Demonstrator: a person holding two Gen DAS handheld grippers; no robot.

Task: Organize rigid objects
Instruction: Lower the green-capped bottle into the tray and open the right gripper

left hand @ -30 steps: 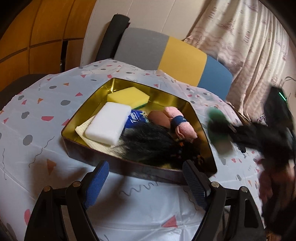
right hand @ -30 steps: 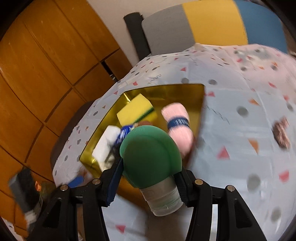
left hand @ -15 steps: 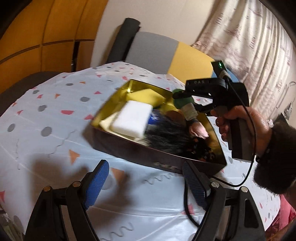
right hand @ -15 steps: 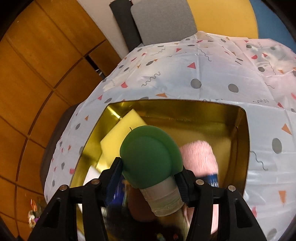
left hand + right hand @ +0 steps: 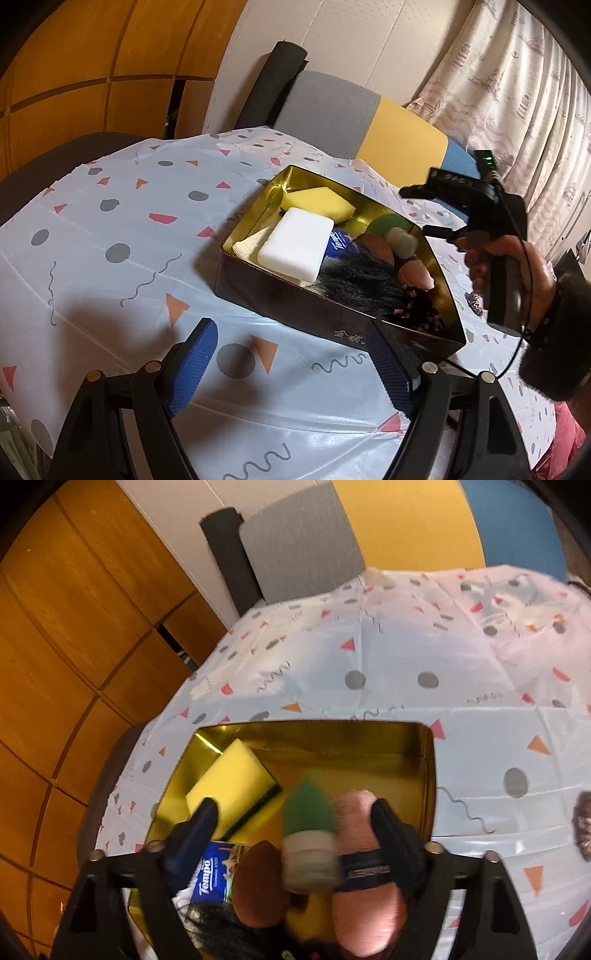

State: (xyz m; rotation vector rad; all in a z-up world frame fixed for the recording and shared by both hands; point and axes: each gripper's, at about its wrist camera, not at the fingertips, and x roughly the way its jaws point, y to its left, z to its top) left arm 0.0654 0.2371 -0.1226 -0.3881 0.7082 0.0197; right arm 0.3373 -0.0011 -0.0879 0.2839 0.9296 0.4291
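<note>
A gold-lined tin (image 5: pixel 332 332) stands on the patterned tablecloth. It holds a yellow sponge (image 5: pixel 317 203), a white block (image 5: pixel 295 247), a Tempo tissue pack (image 5: pixel 218 871), a pink sock roll (image 5: pixel 365 904) and black hair (image 5: pixel 354 284). A green-capped bottle (image 5: pixel 310 830) lies blurred among them, between the fingers of my right gripper (image 5: pixel 295 819), whose jaws are opening; no pad touches it. A hand holds that gripper (image 5: pixel 424 210) over the tin's far right side. My left gripper (image 5: pixel 291 350) hovers open before the tin's near wall, with nothing between its fingers.
A chair back (image 5: pixel 369 125) in grey, yellow and blue stands behind the table. Wooden panels (image 5: pixel 74 627) fill the left and a curtain (image 5: pixel 517 92) the right. A small brown scrunchie (image 5: pixel 585 827) lies on the cloth right of the tin. Bare cloth (image 5: pixel 110 240) spreads to the left.
The right gripper carried the green-capped bottle over the tin, then spread its jaws, and the bottle dropped in among the things. The left gripper shifted sideways; the tin now sits further right in its view.
</note>
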